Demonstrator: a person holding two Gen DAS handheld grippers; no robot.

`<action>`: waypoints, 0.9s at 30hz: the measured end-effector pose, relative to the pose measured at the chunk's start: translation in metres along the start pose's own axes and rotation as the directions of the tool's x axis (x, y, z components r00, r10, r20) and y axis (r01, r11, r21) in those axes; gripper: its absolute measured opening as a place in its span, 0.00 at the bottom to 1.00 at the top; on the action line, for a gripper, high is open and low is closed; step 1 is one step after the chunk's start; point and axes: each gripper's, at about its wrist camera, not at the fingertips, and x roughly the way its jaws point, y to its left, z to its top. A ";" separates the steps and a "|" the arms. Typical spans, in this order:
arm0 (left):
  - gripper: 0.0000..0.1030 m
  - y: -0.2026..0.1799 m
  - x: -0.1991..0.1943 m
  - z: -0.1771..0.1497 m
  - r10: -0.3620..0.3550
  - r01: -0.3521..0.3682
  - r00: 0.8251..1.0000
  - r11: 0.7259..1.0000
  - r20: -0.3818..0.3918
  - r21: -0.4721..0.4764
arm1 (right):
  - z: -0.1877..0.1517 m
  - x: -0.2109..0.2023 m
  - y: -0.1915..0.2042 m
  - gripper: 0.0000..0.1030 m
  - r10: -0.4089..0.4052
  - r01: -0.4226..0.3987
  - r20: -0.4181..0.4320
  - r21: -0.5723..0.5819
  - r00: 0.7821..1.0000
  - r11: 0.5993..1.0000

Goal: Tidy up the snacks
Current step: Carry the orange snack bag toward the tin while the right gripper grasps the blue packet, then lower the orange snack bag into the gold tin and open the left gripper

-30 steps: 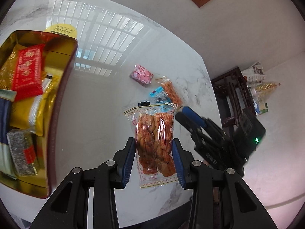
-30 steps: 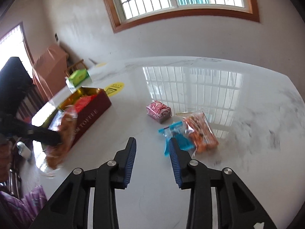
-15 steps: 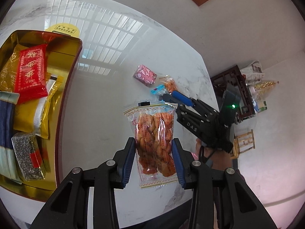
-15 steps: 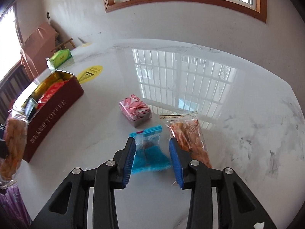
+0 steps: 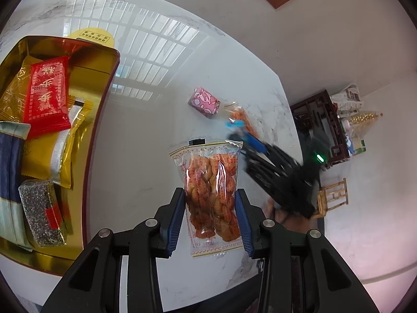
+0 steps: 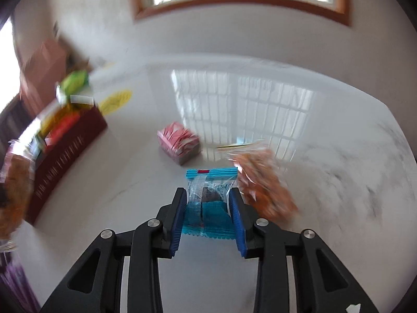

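Observation:
My left gripper (image 5: 210, 208) is shut on a clear packet of orange twisted snacks (image 5: 211, 190) and holds it above the white marble table. To its left stands the gold tin (image 5: 104, 83), with a red packet (image 5: 47, 94), gold packets and a dark seeded bar (image 5: 43, 211) inside. My right gripper (image 6: 208, 215) is open, its jaws either side of a blue packet (image 6: 208, 203) that lies on the table. An orange snack packet (image 6: 263, 182) and a pink wrapped box (image 6: 179, 143) lie just beyond. The right gripper also shows in the left wrist view (image 5: 250, 140).
The tin shows dark red from outside (image 6: 65, 151) at the left of the right wrist view. A yellow round sticker (image 6: 116, 100) lies behind it. Dark wooden furniture (image 5: 320, 127) and a small wooden stool (image 5: 333, 198) stand beyond the table edge on the right.
My right gripper has moved forward and down to the blue packet, which now lies between its jaws. My left gripper has shifted slightly towards the tin, still holding the twisted snacks.

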 end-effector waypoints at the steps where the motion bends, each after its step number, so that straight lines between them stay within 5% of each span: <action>1: 0.39 -0.001 -0.002 0.000 0.001 -0.001 1.000 1.000 0.006 0.002 | -0.005 -0.013 -0.007 0.29 -0.025 0.024 0.032 0.041 0.999 0.999; 4: 0.39 0.000 -0.014 0.000 0.000 0.000 1.000 1.000 0.025 0.002 | -0.026 -0.050 -0.044 0.29 -0.158 0.134 0.099 0.213 0.983 0.968; 8: 0.39 0.006 -0.039 0.001 0.021 -0.021 0.997 1.000 0.071 0.001 | -0.058 -0.078 -0.106 0.29 -0.358 0.310 0.039 0.416 0.933 0.855; 13: 0.39 0.031 -0.075 0.001 0.083 -0.079 0.987 0.996 0.136 -0.028 | -0.073 -0.093 -0.136 0.29 -0.452 0.400 -0.011 0.482 0.892 0.779; 21: 0.39 0.083 -0.112 0.004 0.188 -0.172 0.963 0.981 0.195 -0.094 | -0.083 -0.091 -0.164 0.29 -0.434 0.380 -0.052 0.582 0.899 0.719; 27: 0.39 0.106 -0.117 0.019 0.227 -0.206 0.951 0.972 0.209 -0.115 | -0.082 -0.091 -0.159 0.30 -0.433 0.395 -0.070 0.557 0.899 0.730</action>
